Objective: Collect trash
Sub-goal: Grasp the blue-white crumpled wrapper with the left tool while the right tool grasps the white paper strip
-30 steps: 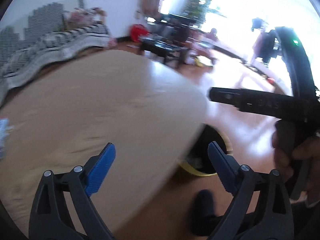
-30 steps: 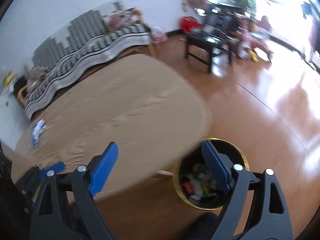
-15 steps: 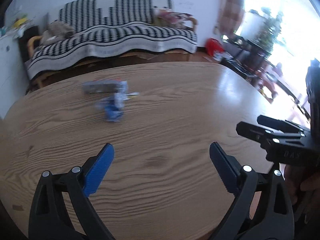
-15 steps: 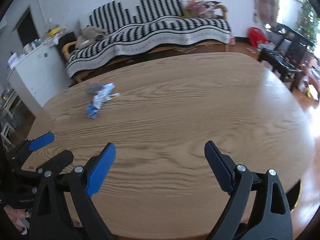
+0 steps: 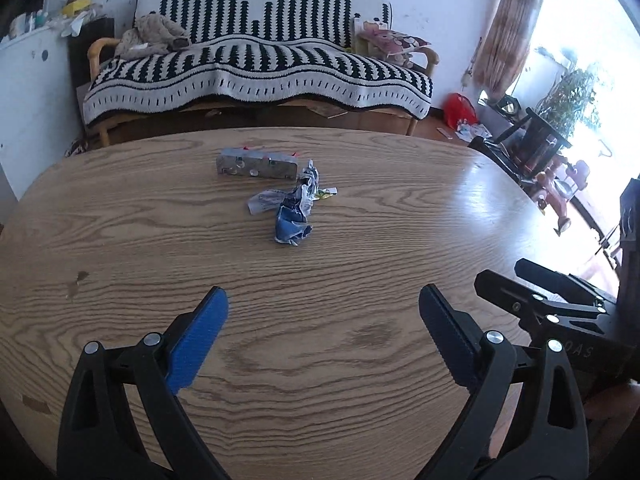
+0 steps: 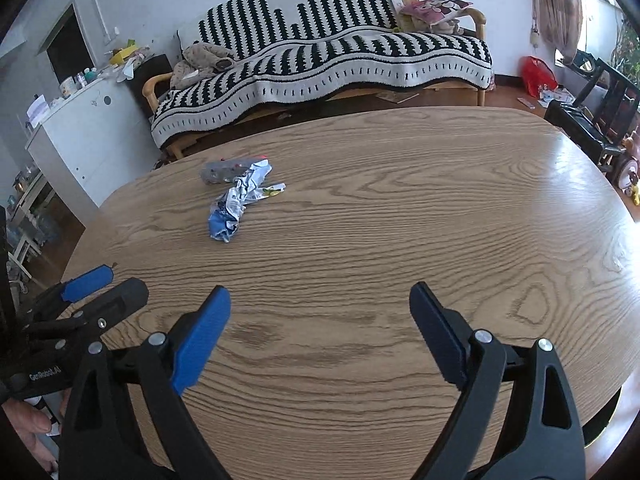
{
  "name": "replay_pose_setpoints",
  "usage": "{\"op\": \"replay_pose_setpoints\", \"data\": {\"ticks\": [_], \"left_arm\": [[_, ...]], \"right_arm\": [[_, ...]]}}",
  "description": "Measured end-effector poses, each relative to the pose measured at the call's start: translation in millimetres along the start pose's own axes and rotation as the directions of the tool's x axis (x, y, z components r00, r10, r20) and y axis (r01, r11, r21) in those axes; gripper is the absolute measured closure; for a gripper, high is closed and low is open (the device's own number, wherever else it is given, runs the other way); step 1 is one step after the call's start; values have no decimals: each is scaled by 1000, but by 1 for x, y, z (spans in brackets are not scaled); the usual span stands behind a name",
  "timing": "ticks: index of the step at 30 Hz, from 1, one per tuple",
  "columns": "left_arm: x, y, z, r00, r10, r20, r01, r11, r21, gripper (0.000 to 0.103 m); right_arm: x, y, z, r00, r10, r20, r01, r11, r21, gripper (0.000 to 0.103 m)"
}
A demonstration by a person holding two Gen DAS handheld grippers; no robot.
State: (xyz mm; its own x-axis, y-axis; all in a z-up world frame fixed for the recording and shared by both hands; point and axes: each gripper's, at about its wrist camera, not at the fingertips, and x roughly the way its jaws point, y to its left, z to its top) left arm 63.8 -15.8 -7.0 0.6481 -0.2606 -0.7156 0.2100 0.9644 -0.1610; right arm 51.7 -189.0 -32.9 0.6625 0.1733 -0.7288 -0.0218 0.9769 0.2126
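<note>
A crumpled blue and white wrapper [image 5: 294,216] lies on the oval wooden table [image 5: 360,240], with a flat white wrapper [image 5: 264,202], a small yellow scrap [image 5: 326,193] and a silver foil pack [image 5: 256,164] beside it. The same pile shows in the right wrist view [image 6: 234,204]. My left gripper [image 5: 322,312] is open and empty, well short of the pile. My right gripper [image 6: 320,312] is open and empty, to the right of the left one. The right gripper shows at the left view's right edge [image 5: 540,296]; the left gripper shows at the right view's left edge [image 6: 92,292].
A striped sofa [image 5: 256,68] stands behind the table. A white cabinet [image 6: 76,128] is at the left. A dark chair [image 6: 592,112] and toys stand at the right. A dark bin rim [image 6: 600,424] peeks from under the table's near right edge.
Both grippers have swung left from the floor bin to face the table. The trash pile has come into view and moved toward the middle. Both stay open.
</note>
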Motion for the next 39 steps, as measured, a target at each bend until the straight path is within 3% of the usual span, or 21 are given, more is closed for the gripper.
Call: {"op": "replay_pose_setpoints", "data": {"ticks": [9,17,21,28,30,34,37,39], "left_arm": [[2,-9,1,1000,-8,4,8,1000,11,10],[14,6,11,999,44,19,-44,999,22,10],[24,32,20,997,72,23,-73,997,9,10],[65,58,33,999,43,-12,-44,996,-76,10],[79,53,37,1000,23,-14,-24,998,-58,10],[109,36,44,998,55,-14,-54,998,36,11],[128,26,47,998,46,-32,-43,995,85,28],[137,23,47,998,46,-50,-40,994,103,52]], "right_arm": [[-15,-16,-4,1000,-15,25,15,1000,26,15],[-9,-12,-2,1000,-1,21,1,1000,16,15],[7,1,6,1000,25,5,-25,1000,-10,15],[52,18,42,997,76,-19,-76,997,7,15],[65,18,57,998,68,-15,-68,998,3,16],[89,9,79,998,66,-19,-65,997,29,17],[104,3,88,998,65,-27,-64,997,37,17],[117,0,95,996,79,-42,-77,996,37,17]]}}
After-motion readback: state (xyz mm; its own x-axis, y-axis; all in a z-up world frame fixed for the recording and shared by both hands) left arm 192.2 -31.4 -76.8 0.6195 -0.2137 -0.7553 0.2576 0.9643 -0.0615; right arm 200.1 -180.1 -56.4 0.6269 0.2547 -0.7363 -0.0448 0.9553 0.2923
